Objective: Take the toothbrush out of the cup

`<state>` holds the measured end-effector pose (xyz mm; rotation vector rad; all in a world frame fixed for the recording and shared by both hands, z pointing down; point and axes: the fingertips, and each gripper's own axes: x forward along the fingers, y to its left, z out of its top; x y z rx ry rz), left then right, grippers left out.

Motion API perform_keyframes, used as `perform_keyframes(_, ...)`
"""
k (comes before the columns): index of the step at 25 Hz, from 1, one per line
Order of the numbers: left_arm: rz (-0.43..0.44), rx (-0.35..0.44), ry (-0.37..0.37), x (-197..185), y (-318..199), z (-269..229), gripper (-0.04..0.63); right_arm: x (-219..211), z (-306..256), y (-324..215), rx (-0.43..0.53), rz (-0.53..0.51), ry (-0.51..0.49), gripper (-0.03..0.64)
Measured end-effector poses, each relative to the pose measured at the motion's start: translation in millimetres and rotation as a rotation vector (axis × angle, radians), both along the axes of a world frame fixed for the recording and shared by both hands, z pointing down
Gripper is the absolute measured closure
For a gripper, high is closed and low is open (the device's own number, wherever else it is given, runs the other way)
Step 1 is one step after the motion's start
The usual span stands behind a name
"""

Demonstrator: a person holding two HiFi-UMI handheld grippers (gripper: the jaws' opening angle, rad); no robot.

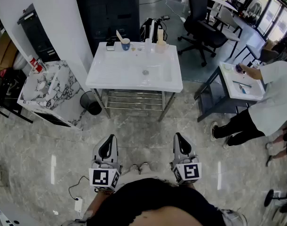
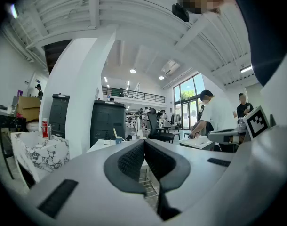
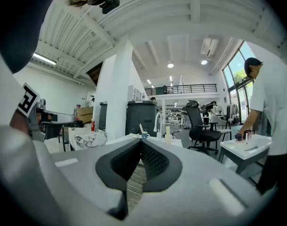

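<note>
Glossy grey marble floor [image 1: 49, 140], white basin table [image 1: 115, 72], black cabinet [image 1: 106, 13], office chair [image 1: 200, 8], tall windows [image 3: 230, 79] at right

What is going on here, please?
A person stands some way from the white washbasin table, holding a claw in each hand. The left claw and the right claw are both shut, empty and level, pointing towards that table. The small blue cup stands near the table's back edge with the pale toothbrush leaning in it, untouched. Another person in a white shirt is busy at a second white table on the right.
</note>
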<state>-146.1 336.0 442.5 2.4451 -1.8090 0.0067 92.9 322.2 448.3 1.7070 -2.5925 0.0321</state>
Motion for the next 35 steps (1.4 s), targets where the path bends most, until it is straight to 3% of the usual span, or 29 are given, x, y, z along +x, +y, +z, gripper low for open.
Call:
perform_keyframes(4,0.01,0.003,-0.019,4.9,-2.9,-10.2,0.594,3.8,13.0,1.0,-0.063,0.003,0.054,0.614)
perform_keyframes(16,0.029,-0.027,0.015,4.7,-11.3,3.5,0.594,-5.2,7.9,-11.1,-0.021,-0.059,0.005,0.612)
perform_keyframes(18,0.04,-0.024,0.024,6.6,-13.6,2.2,0.59,-7.4,8.1,-13.7,-0.02,-0.071,-0.012,0.567)
perform_keyframes(19,0.045,-0.024,0.034,7.3,-15.0,2.9,0.54,-7.8,8.5,-15.5,-0.023,-0.071,-0.029,0.535)
perform_keyframes(20,0.049,-0.029,0.045,7.7,-16.6,5.1,0.413,-8.0,9.0,-17.3,-0.028,-0.069,-0.045,0.493)
perform_keyframes(23,0.036,-0.046,0.049,5.6,-22.8,11.1,0.234,-6.5,14.9,-21.3,-0.07,-0.053,-0.021,0.372)
perform_keyframes(26,0.047,-0.052,0.029,8.1,-27.5,18.6,0.096,-4.0,17.3,-26.2,-0.055,-0.04,0.013,0.245)
perform_keyframes(29,0.102,-0.068,0.016,18.9,-32.8,22.9,0.066,2.7,23.8,-30.9,-0.064,-0.01,-0.004,0.172)
perform_keyframes(35,0.118,-0.054,0.024,31.0,-40.8,21.9,0.064,11.9,29.2,-38.6,-0.077,-0.006,-0.005,0.169)
